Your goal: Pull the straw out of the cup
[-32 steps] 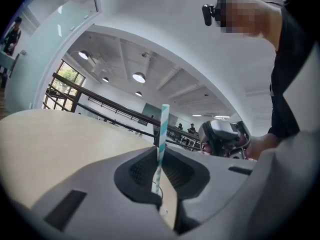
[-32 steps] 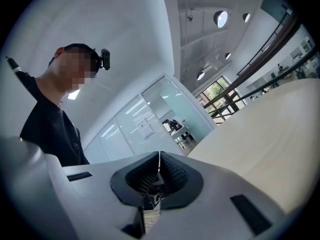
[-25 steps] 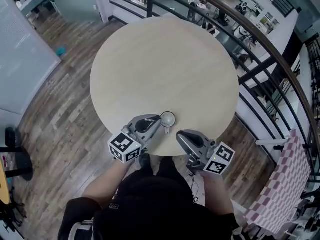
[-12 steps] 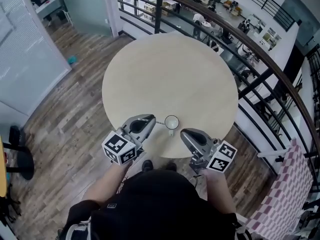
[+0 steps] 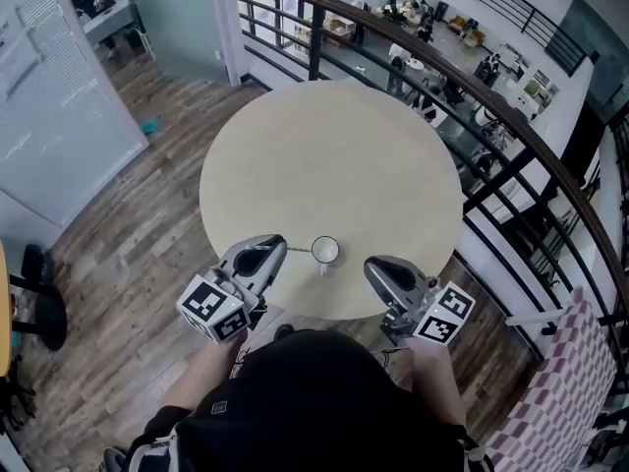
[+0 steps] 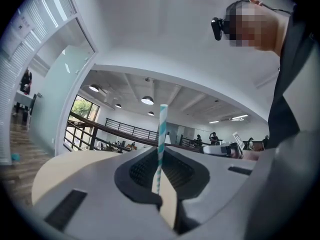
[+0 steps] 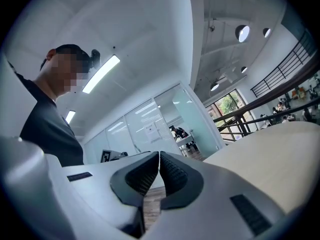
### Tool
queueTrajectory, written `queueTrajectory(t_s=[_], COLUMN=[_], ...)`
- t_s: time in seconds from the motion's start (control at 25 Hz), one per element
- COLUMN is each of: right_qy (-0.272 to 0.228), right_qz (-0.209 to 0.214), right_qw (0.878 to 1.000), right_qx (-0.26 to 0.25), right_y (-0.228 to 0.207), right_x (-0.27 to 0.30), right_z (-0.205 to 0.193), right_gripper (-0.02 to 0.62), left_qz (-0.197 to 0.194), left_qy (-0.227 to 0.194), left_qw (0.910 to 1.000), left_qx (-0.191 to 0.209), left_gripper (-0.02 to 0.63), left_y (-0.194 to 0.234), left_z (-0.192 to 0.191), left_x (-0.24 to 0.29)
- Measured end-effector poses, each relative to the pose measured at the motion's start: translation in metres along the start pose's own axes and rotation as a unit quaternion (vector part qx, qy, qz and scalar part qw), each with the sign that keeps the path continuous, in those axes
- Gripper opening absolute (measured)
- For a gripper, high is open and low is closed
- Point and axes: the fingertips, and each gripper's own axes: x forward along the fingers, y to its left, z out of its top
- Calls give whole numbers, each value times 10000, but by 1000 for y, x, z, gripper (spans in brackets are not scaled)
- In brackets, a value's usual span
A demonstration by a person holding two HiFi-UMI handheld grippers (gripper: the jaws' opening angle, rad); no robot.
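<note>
A small white cup [image 5: 325, 251] stands near the front edge of the round table [image 5: 324, 155]. My left gripper [image 5: 282, 247] hangs to the left of the cup. It is shut on a teal-and-white striped straw [image 6: 160, 144], which stands out from between the pads. In the head view the straw [image 5: 299, 250] shows as a thin line from the jaws to the cup's rim; I cannot tell whether its end is inside. My right gripper [image 5: 372, 265] is right of the cup, apart from it. In its own view the right gripper [image 7: 159, 156] is shut with nothing in it.
The person holding the grippers stands at the table's front edge [image 5: 324, 313]. A black railing [image 5: 491, 96] curves behind and to the right of the table, over a lower floor. Wooden floor [image 5: 128, 224] lies to the left.
The left gripper has drawn back to the left, away from the cup, with the straw in its jaws. Both grippers have risen. The right gripper has stayed shut beside the cup.
</note>
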Motion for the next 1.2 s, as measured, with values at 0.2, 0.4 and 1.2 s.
queueTrajectory(t_s=[0.2, 0.4, 1.2], right_qy=[-99, -60, -251], right_qz=[-15, -222, -411], right_qw=[9996, 9977, 9931], right_qx=[-264, -644, -1073], right_y=[-1, -5, -1], right_x=[-12, -19, -26], right_z=[21, 34, 53], right_gripper=[25, 25, 22], left_qz=[95, 387, 499], left_qy=[41, 70, -179], left_qw=[9997, 9989, 9971], left_qx=[199, 268, 552], left_gripper=[29, 29, 29], left_y=[-9, -4, -2], left_z=[6, 11, 39], left_x=[-1, -10, -12])
